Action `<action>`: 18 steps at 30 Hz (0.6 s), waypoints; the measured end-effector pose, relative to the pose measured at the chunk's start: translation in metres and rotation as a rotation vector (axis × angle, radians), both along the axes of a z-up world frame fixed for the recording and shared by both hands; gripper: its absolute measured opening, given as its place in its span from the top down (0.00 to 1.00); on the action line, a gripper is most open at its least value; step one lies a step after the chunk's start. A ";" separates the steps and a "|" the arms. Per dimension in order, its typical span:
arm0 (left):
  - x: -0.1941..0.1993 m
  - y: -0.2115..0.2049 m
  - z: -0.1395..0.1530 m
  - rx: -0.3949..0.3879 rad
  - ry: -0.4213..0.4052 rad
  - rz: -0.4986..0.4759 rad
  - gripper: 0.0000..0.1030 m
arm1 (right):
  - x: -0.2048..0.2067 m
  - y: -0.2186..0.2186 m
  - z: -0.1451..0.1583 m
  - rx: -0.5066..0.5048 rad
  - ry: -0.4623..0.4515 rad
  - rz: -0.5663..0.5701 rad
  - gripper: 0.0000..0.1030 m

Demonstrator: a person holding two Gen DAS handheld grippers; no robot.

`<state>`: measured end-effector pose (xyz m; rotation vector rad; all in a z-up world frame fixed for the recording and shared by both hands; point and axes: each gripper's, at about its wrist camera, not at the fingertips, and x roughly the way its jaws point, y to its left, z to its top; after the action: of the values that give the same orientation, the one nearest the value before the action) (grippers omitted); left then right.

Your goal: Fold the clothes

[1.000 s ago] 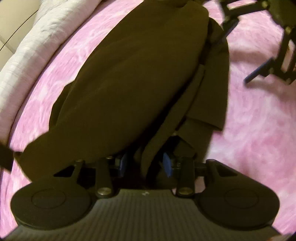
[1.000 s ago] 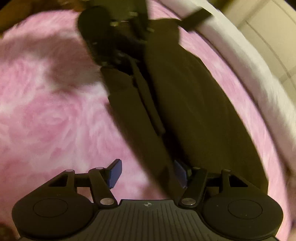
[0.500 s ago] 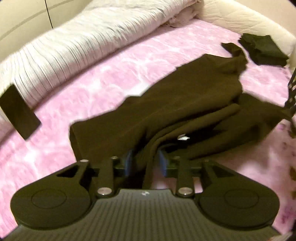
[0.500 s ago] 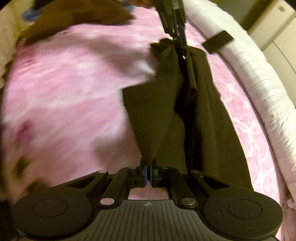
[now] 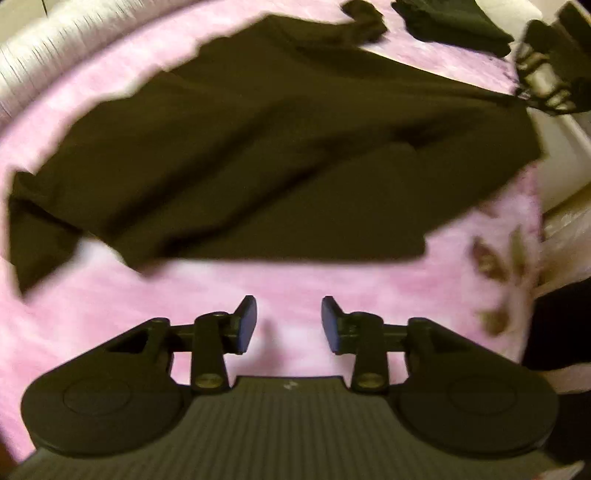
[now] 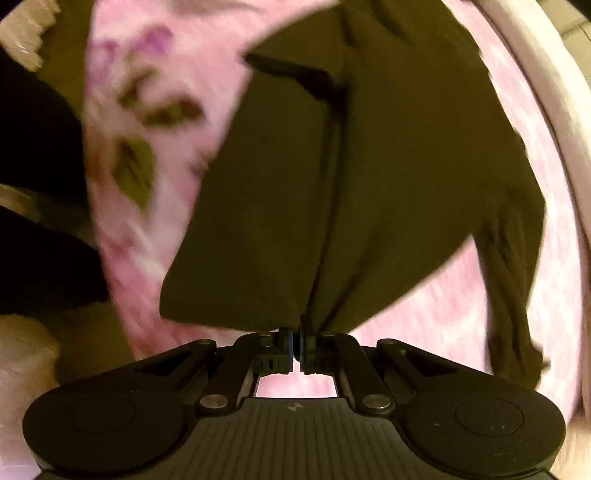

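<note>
A dark brown garment (image 5: 280, 155) lies spread across a fluffy pink blanket (image 5: 295, 291) on a bed. From the left wrist view, the left gripper (image 5: 289, 323) hangs above bare pink blanket, just short of the garment's near edge. Its jaws have just been opening and now stand apart with nothing between them; the blue pads (image 5: 248, 325) face each other across a clear gap.

At the far right corner of the garment, the right gripper (image 5: 543, 85) appears blurred, with the cloth drawn up toward it.

From the right wrist view, the right gripper (image 6: 296, 349) has its jaws pressed together, pinching a gathered edge of the dark brown garment (image 6: 369, 184). The cloth fans out from the pinch and drapes away over the pink blanket (image 6: 461, 314).

A small pile of dark folded cloth (image 5: 458, 18) sits at the far side of the blanket, apart from the garment. A white ribbed quilt (image 5: 55, 44) runs along the bed's far left edge.
</note>
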<state>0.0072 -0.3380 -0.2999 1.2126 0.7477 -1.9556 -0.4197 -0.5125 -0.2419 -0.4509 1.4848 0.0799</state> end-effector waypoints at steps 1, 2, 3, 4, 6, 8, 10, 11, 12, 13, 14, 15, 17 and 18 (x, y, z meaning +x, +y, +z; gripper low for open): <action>-0.009 0.004 -0.006 0.020 0.026 0.052 0.63 | -0.007 -0.005 -0.006 -0.030 -0.008 0.008 0.98; -0.019 0.007 -0.009 0.023 0.035 0.090 0.62 | -0.010 -0.006 -0.008 -0.050 -0.024 0.015 0.98; -0.029 0.010 -0.012 0.015 0.033 0.116 0.61 | -0.013 -0.007 -0.010 -0.071 -0.040 0.021 0.98; -0.044 0.017 -0.012 -0.035 -0.013 0.090 0.61 | -0.017 -0.008 -0.012 -0.086 -0.056 0.027 0.98; -0.079 0.036 -0.013 -0.176 -0.148 -0.049 0.60 | -0.024 -0.001 -0.011 -0.094 -0.086 0.038 0.94; -0.110 0.055 -0.018 -0.287 -0.245 -0.226 0.59 | -0.032 0.007 -0.010 -0.111 -0.109 0.049 0.91; -0.136 0.071 -0.026 -0.378 -0.340 -0.389 0.59 | -0.039 0.013 -0.010 -0.114 -0.128 0.022 0.87; -0.144 0.075 -0.035 -0.400 -0.385 -0.454 0.59 | -0.041 0.014 -0.010 -0.110 -0.131 -0.009 0.75; -0.150 0.075 -0.043 -0.415 -0.423 -0.505 0.59 | -0.044 0.015 -0.010 -0.107 -0.133 -0.040 0.52; -0.154 0.074 -0.049 -0.433 -0.440 -0.541 0.59 | -0.047 0.017 -0.010 -0.106 -0.136 -0.066 0.40; -0.156 0.072 -0.051 -0.448 -0.428 -0.579 0.62 | -0.051 0.019 -0.011 -0.113 -0.137 -0.083 0.29; -0.156 0.069 -0.049 -0.442 -0.405 -0.594 0.74 | -0.055 0.022 -0.011 -0.119 -0.138 -0.099 0.29; -0.151 0.063 -0.039 -0.420 -0.366 -0.581 0.97 | -0.060 0.027 -0.009 -0.101 -0.145 -0.133 0.29; -0.145 0.061 -0.028 -0.414 -0.334 -0.544 0.97 | -0.059 0.032 -0.008 -0.079 -0.157 -0.139 0.29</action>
<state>-0.1378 -0.2772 -0.3282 1.5208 -0.1788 -2.0971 -0.4785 -0.4806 -0.2502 -0.4072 1.3642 -0.1222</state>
